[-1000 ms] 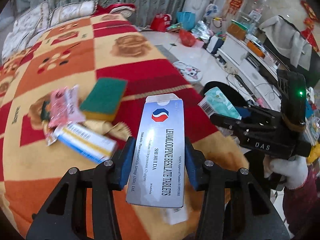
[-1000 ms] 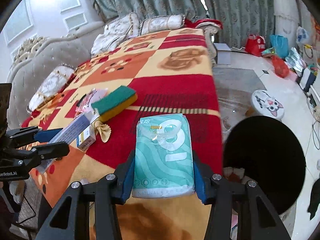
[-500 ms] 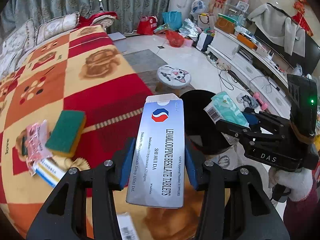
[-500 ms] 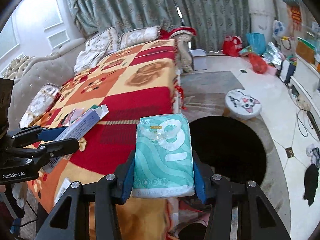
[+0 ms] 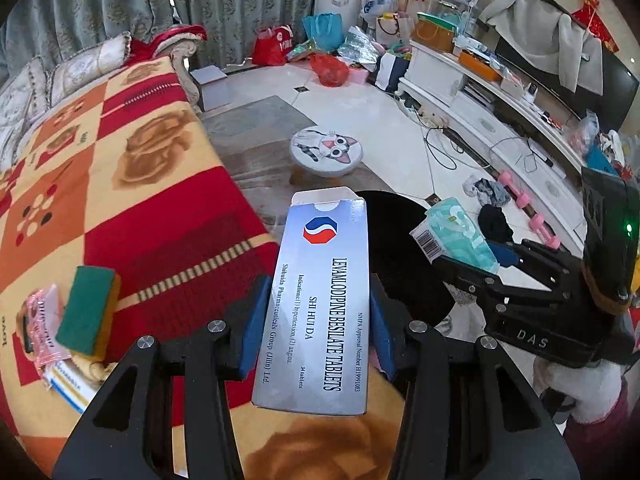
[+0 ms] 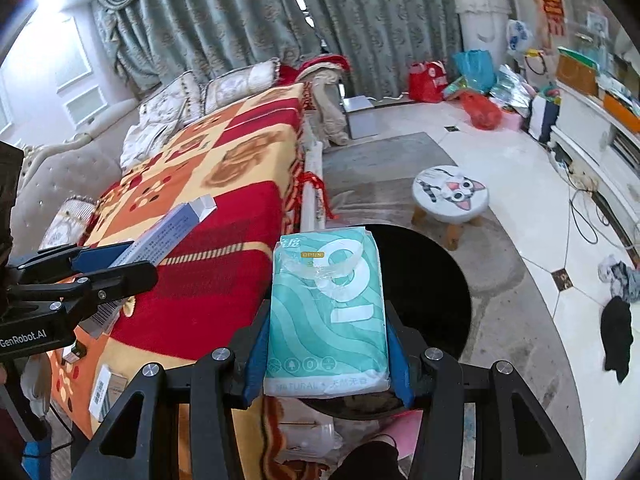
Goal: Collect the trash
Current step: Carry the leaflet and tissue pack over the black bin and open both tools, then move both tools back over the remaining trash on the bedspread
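Observation:
My left gripper [image 5: 316,332] is shut on a silver-blue tablet box [image 5: 320,304], held lengthwise over the bed's edge. My right gripper [image 6: 326,352] is shut on a teal tissue pack [image 6: 328,308]. A round black bin [image 6: 424,296] stands on the floor beside the bed, and the tissue pack hangs over its near rim. In the left wrist view the black bin [image 5: 400,248] lies just beyond the box, with the right gripper [image 5: 472,256] and its tissue pack [image 5: 456,236] to the right. The left gripper [image 6: 116,264] with the tablet box [image 6: 168,236] shows at the left of the right wrist view.
On the checked blanket [image 5: 120,184] lie a green-yellow sponge [image 5: 88,312], a pink wrapper [image 5: 40,320] and a small box [image 5: 68,384]. A cat-face stool [image 6: 450,192] stands on the floor beyond the bin. Bags, clothes and cables litter the floor by the white cabinet [image 5: 500,120].
Both grippers have swung right, off the blanket toward the black bin, keeping their loads. The sponge and wrappers have slid to the left edge of the left wrist view.

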`<control>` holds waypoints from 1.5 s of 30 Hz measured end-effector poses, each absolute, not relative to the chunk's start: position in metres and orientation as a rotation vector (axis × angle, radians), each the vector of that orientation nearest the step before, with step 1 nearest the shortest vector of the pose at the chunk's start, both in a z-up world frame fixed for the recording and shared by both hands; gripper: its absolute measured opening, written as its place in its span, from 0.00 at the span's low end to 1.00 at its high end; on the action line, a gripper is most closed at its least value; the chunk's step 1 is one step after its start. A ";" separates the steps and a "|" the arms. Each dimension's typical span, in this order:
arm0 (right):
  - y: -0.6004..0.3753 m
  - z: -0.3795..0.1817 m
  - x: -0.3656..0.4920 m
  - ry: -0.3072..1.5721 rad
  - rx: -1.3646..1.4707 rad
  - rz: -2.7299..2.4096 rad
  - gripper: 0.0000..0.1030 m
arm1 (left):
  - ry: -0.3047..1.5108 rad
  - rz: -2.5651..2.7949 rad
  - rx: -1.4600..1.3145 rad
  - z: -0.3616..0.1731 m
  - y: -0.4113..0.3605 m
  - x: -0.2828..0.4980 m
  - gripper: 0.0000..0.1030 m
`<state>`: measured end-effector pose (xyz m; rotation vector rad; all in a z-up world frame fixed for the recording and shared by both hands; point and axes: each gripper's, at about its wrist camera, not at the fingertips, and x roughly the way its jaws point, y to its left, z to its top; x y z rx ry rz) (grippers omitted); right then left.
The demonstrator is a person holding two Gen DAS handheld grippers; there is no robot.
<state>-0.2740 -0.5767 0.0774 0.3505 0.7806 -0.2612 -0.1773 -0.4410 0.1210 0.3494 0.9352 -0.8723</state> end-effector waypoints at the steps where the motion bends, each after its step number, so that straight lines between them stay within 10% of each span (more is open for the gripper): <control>1: -0.579 0.077 -0.275 0.781 0.355 -0.264 0.47 | 0.946 -0.874 0.345 0.119 -0.446 -0.176 0.44; 45: -0.586 0.052 -0.266 0.855 0.420 -0.300 0.62 | 1.017 -0.798 0.248 0.106 -0.456 -0.161 0.55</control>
